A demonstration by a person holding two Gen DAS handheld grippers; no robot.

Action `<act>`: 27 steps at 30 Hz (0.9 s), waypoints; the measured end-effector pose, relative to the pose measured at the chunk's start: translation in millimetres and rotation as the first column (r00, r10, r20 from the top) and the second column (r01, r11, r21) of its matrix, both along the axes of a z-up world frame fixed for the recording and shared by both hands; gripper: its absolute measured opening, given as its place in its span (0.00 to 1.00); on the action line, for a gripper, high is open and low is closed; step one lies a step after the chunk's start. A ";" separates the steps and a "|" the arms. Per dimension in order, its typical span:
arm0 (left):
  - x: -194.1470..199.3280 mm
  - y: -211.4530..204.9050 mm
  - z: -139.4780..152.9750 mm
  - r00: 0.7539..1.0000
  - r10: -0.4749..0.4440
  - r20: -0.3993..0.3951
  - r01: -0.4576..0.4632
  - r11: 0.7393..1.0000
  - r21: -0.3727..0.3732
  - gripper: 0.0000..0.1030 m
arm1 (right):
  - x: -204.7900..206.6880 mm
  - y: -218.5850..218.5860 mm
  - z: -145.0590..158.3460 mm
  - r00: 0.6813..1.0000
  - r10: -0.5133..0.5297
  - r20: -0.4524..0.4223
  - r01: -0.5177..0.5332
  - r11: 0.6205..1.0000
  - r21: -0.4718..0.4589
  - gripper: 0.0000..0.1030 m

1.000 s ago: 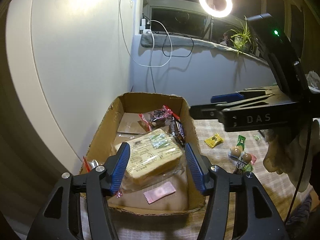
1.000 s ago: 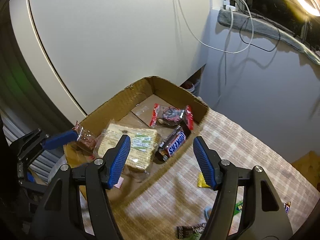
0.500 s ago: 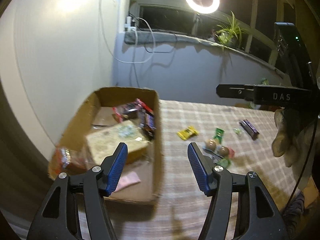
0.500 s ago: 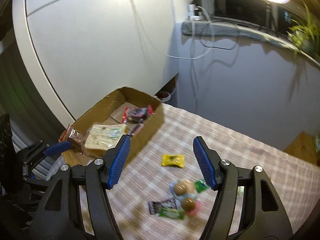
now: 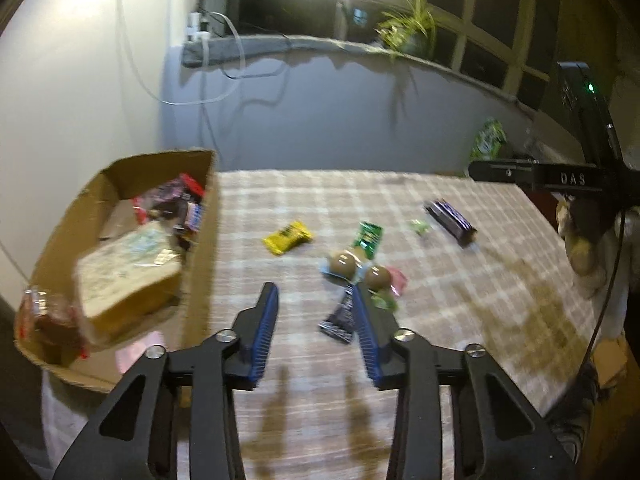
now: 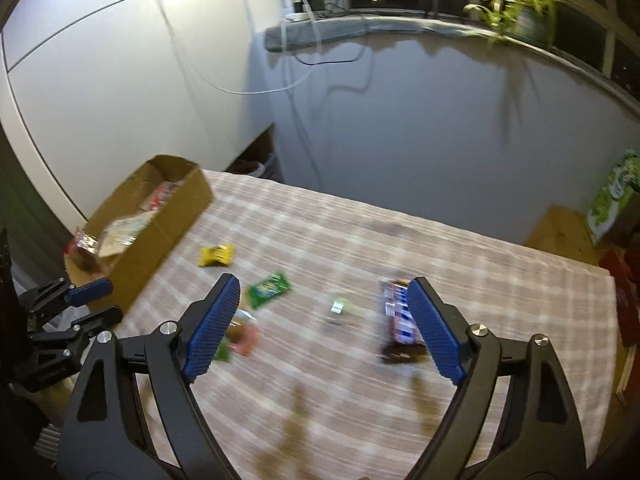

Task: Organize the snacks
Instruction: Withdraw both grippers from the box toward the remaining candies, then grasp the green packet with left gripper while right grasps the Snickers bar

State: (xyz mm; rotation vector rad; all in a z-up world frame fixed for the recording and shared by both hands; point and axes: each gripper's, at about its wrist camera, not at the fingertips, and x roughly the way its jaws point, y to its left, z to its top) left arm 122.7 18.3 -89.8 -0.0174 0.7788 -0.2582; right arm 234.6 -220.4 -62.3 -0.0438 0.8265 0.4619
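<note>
A cardboard box (image 5: pixel 206 240) at the table's left holds a bread pack (image 5: pixel 124 272) and several wrapped snacks; it also shows in the right wrist view (image 6: pixel 160 232). Loose on the checked cloth lie a yellow packet (image 5: pixel 287 237), a green packet (image 5: pixel 369 237), two brown balls (image 5: pixel 342 263) and a dark bar (image 5: pixel 450 218). My left gripper (image 5: pixel 314 304) is open and empty, above the cloth near a small dark wrapper (image 5: pixel 338 322). My right gripper (image 6: pixel 324 292) is open and empty, with the dark bar (image 6: pixel 398 320) by its right finger.
A small green sweet (image 6: pixel 338 306) lies mid-table. A green carton (image 6: pixel 614 196) stands off the table's right end on a wooden surface. A wall runs behind the table, with a sill, cables and a plant (image 5: pixel 408 28). The table's right edge (image 6: pixel 612 312) drops off.
Both grippers have swung right, away from the box and over the loose snacks on the cloth. Both stay open and empty.
</note>
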 end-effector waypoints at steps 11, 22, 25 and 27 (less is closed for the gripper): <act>20.1 -38.5 -25.2 0.988 -0.127 -0.089 0.130 0.991 0.027 0.32 | 15.2 -37.6 -43.3 0.997 -0.014 -0.078 0.010 0.999 -0.048 0.85; 43.2 -55.5 -42.1 0.973 -0.177 -0.147 0.189 0.979 0.072 0.32 | 35.7 -35.0 -72.6 0.990 0.006 -0.142 -0.012 0.999 -0.038 0.70; 44.7 -58.6 -45.2 0.969 -0.189 -0.159 0.204 0.975 0.082 0.32 | 38.7 -34.0 -75.7 0.989 0.009 -0.146 -0.014 0.999 -0.035 0.69; 43.1 -61.4 -45.8 0.966 -0.202 -0.160 0.218 0.972 0.092 0.32 | 40.8 -33.1 -77.9 0.988 0.015 -0.155 -0.020 0.999 -0.031 0.59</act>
